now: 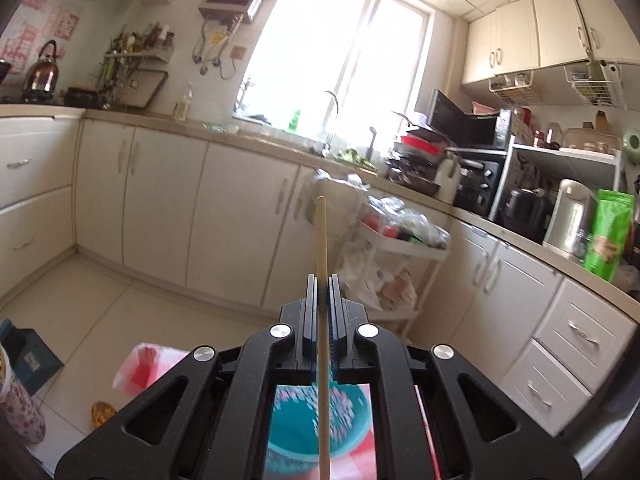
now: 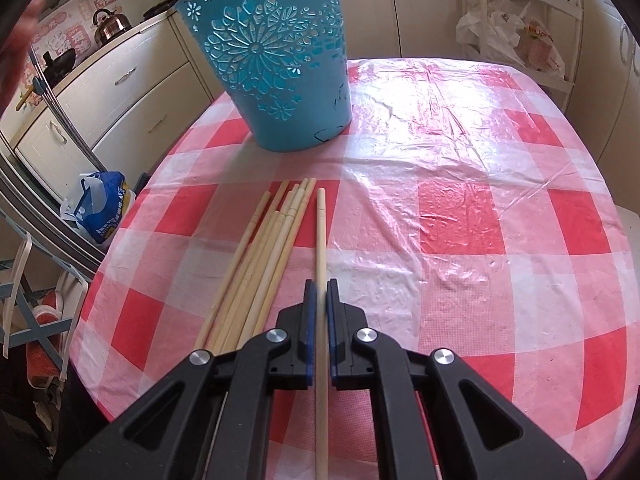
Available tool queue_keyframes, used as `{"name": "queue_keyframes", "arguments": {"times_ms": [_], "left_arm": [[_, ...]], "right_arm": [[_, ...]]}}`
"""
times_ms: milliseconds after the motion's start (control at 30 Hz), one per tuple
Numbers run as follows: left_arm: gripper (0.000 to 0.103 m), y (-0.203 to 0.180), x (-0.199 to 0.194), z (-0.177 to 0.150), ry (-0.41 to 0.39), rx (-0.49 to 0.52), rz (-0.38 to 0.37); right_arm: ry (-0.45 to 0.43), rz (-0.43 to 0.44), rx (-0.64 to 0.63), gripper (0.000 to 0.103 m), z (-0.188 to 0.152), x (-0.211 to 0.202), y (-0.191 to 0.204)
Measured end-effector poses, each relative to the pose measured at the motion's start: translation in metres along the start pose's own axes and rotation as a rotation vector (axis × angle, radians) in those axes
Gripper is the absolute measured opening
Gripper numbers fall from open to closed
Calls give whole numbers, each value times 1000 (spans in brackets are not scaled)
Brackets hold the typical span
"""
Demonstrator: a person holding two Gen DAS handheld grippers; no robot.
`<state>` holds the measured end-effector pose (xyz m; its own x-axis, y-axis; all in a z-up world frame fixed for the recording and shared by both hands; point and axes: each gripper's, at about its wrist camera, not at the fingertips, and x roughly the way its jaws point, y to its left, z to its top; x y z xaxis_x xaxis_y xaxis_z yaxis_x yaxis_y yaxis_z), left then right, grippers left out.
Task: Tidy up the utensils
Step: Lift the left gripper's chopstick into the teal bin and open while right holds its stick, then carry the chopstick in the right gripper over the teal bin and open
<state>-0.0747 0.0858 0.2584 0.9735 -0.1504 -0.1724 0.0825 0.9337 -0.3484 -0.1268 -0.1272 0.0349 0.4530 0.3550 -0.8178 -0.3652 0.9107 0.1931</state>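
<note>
Wooden chopstick (image 1: pixel 322 240) was pinched tight in the left gripper (image 1: pixel 322 280), right above the blue basket (image 1: pixel 316 428). Right gripper (image 2: pixel 321 286) clamped another chopstick (image 2: pixel 321 236), loose chopsticks (image 2: pixel 260 264) just left, basket beyond on the checked tablecloth (image 2: pixel 460 208).

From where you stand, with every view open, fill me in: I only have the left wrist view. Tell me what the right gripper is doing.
Observer: The right gripper is shut on one chopstick, low over the checked tablecloth.
Operator: Report what's left on the table.
Observer: A loose bundle of chopsticks lies just left of the gripped chopstick.
Operator: Locate the blue basket for me.
Observer: The blue basket stands upright at the table's far side, beyond the bundle.
</note>
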Motion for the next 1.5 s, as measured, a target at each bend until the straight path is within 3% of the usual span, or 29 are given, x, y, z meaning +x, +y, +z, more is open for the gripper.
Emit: {"name": "queue_keyframes", "arguments": {"times_ms": [200, 533, 600, 767, 967, 1133, 1233, 1500], "left_arm": [[5, 9, 49, -9, -70, -6, 114], [6, 21, 87, -68, 127, 94, 163], [11, 25, 81, -75, 153, 101, 165], [45, 38, 50, -83, 156, 96, 190], [79, 65, -24, -107, 136, 8, 261], [81, 85, -57, -151, 213, -52, 287], [82, 97, -62, -174, 273, -114, 276], [85, 115, -65, -210, 327, -193, 240]], "right_arm": [[3, -29, -36, 6, 0, 1, 6], [-1, -47, -67, 7, 1, 4, 9], [-5, -51, -71, 7, 1, 4, 9], [-15, -61, -86, 7, 1, 6, 11], [-21, -8, -14, 6, 1, 3, 0], [-44, 85, 99, 6, 0, -3, -18], [-65, 148, 152, 6, 0, -8, -25], [-146, 296, 264, 6, 3, -22, -41]]}}
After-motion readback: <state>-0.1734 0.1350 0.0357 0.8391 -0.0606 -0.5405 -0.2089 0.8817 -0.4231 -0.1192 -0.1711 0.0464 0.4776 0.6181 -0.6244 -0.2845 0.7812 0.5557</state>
